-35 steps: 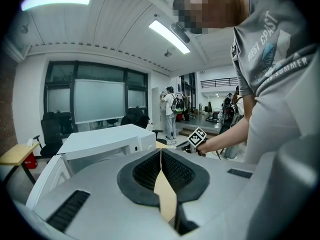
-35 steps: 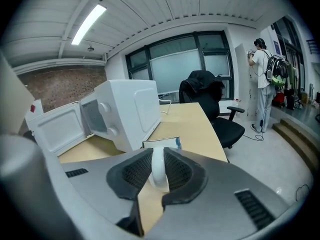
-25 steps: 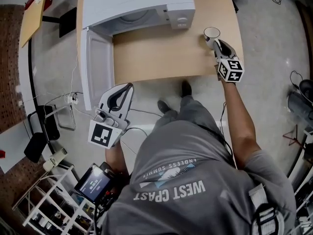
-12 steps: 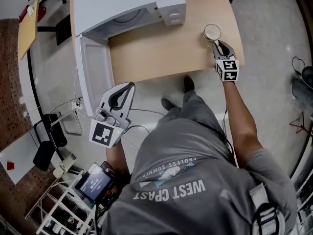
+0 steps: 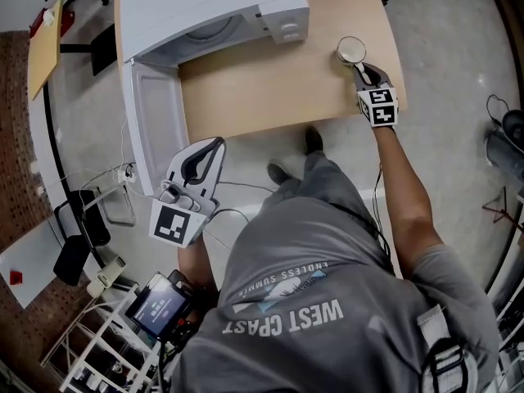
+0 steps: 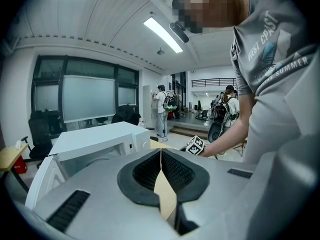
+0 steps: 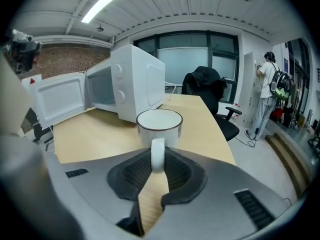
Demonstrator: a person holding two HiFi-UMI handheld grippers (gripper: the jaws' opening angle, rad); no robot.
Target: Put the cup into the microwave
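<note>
The white cup [image 5: 353, 50] stands upright on the bench [image 5: 270, 88], apart from the microwave [image 5: 213, 6] on the person's right (the microwave's door [image 5: 157, 121] is swung wide open). The right claw [image 7: 152, 171] is closed narrowly onto the cup's handle, a pad on either side. The left claw [image 6: 161, 156], pressed fully together and holding nothing, hangs off the bench's near edge

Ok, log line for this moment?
phase: grasp | right gripper: shut on white dark-rimmed cup's handle | left gripper: shut, empty | white microwave: door open
</note>
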